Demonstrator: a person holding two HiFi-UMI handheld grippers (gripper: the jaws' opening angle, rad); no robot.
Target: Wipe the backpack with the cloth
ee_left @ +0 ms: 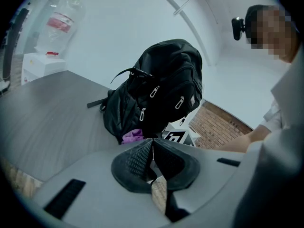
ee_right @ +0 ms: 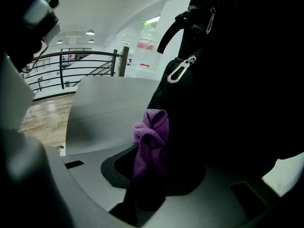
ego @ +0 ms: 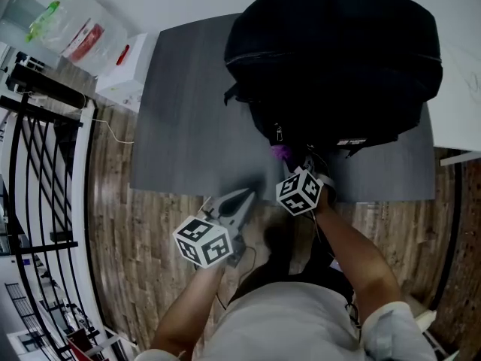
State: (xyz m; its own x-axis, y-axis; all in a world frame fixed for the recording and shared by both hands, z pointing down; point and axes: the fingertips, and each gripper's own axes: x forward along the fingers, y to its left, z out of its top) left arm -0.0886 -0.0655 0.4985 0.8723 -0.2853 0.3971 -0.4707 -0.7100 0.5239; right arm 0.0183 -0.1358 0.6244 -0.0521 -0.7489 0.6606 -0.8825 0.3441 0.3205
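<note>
A black backpack (ego: 334,59) stands on the grey table (ego: 188,126), its zipped front turned toward me; it also shows in the left gripper view (ee_left: 161,89) and fills the right gripper view (ee_right: 237,80). My right gripper (ee_right: 152,141) is shut on a bunched purple cloth (ee_right: 152,137), held against the backpack's lower front; in the head view the cloth (ego: 280,153) peeks out just beyond the gripper's marker cube (ego: 299,191). My left gripper (ee_left: 152,146) is shut with nothing in it, hanging over the table's near edge, left of the right one (ego: 244,201).
A white box (ego: 124,66) and a clear plastic bag with a bottle (ego: 71,28) stand beyond the table's far left corner. A black metal railing (ego: 45,164) runs along the left. Wooden floor (ego: 113,232) lies around the table.
</note>
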